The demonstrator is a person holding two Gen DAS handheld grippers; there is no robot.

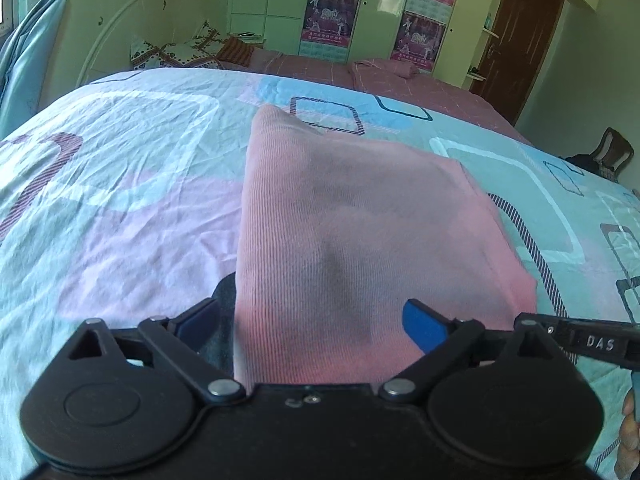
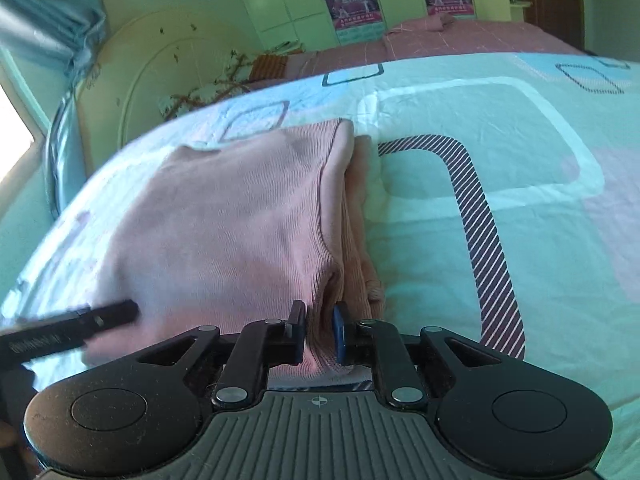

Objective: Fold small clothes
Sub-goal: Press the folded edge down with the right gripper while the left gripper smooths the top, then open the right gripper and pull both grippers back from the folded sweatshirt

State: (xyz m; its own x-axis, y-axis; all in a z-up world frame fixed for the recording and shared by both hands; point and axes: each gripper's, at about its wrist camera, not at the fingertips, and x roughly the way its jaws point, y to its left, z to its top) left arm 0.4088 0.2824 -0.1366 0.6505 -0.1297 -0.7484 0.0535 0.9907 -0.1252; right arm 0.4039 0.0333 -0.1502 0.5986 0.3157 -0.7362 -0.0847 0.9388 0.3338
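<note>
Pink garment [image 1: 352, 216] lies folded on the patterned bedsheet [image 1: 120, 184]; all places taken from it. Left gripper [image 1: 316, 320] at its near edge, jaws spread wide, cloth draped between the blue pads [image 1: 424, 324], not pinched. Right gripper [image 2: 318, 332] at its near right corner, jaws closed to a narrow gap, clamping a fold of the garment [image 2: 224, 220]. Beyond it, pillows [image 1: 176, 54] against a headboard [image 1: 132, 20]; farther, postered wardrobes [image 1: 332, 12].

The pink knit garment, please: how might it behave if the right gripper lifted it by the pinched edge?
The pink knit garment would probably droop: its ribbed layers sag and bunch at the right gripper. The fold likely slides apart, lying loose on the bedsheet.
</note>
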